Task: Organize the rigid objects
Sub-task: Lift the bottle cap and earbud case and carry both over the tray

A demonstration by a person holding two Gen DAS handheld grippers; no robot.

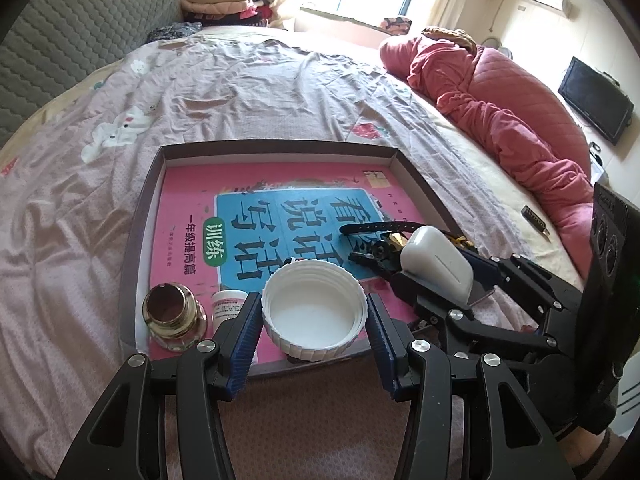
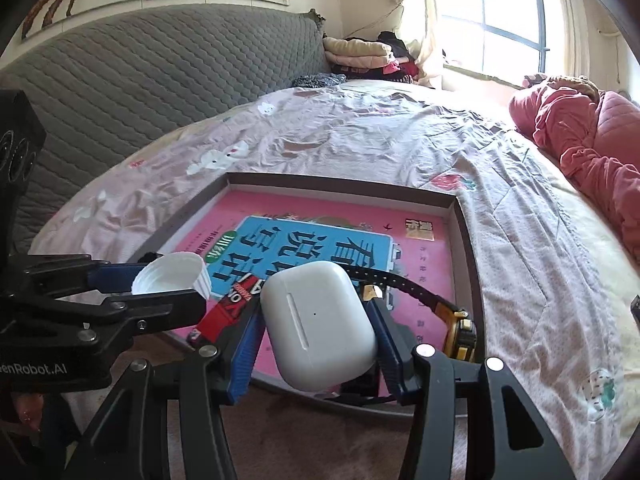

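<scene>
A shallow brown box tray (image 1: 280, 148) lies on the bed with a pink and blue book (image 1: 192, 208) flat inside it. My left gripper (image 1: 314, 314) is shut on a white ribbed jar lid (image 1: 314, 312), held open side up over the tray's near edge; the lid also shows in the right wrist view (image 2: 172, 274). My right gripper (image 2: 320, 328) is shut on a white earbud case (image 2: 318, 324), held above the tray's near right corner; the case also shows in the left wrist view (image 1: 438, 266). A black wristwatch (image 1: 376, 240) lies on the book.
A brass-capped glass bottle (image 1: 172, 312) and a small white labelled jar (image 1: 228, 306) stand in the tray's near left corner. A red packet (image 2: 232, 312) and a yellow-black tape measure (image 2: 462, 330) lie in the tray. A red quilt (image 1: 520, 120) lies at right, a grey headboard (image 2: 160, 72) at left.
</scene>
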